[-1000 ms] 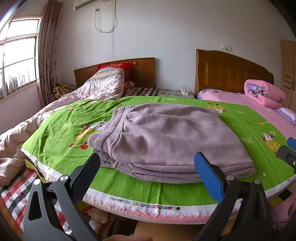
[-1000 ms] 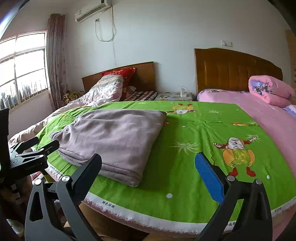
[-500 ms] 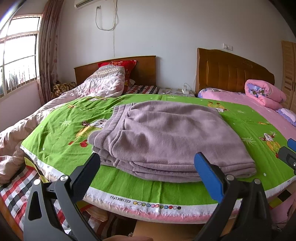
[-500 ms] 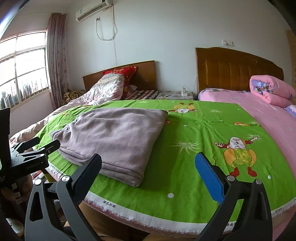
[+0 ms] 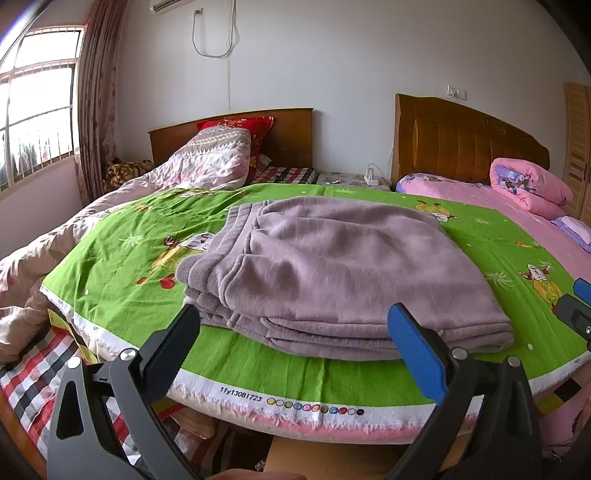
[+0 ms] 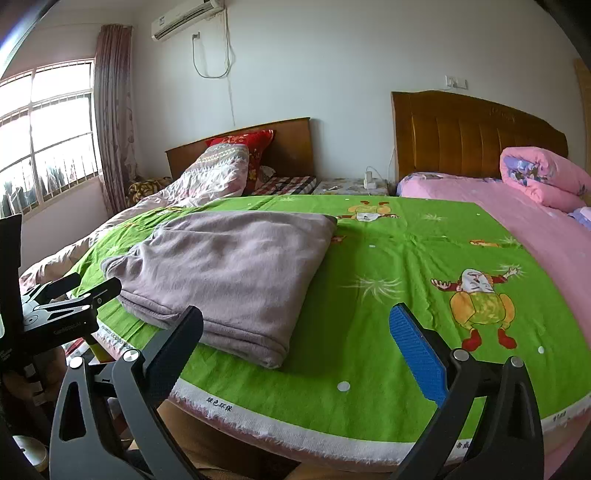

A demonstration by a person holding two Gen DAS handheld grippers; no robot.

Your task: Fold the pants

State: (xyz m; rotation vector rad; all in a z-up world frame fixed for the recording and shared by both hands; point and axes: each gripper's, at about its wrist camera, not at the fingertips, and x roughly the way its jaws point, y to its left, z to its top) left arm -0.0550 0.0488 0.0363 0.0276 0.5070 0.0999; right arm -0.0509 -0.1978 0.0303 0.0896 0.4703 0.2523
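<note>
Nothing much has been moved since before. The folded pants [image 5: 332, 273] are left mid-frame on the green sheet [image 5: 122, 254]; left gripper [image 5: 291, 332] and right gripper [image 6: 295, 332] are held spread wide, empty.

One folded pair of pants [image 5: 332, 273], one green sheet [image 5: 122, 266], two wooden headboards [image 5: 465, 144], two tools [image 5: 291, 332].

Ahead of me a white wall [image 6: 332, 66] runs behind two wooden headboards: the lower one [image 6: 288, 144] at 12 o'clock, the taller padded one [image 6: 476, 133] at 1 o'clock. An air conditioner [image 6: 184, 18] hangs at 11 o'clock. Daylight floods through the barred window [image 6: 48, 136] at 9 o'clock, beside a pinkish curtain [image 6: 114, 110]. A nightstand [image 6: 351, 186] sits between the beds.
</note>
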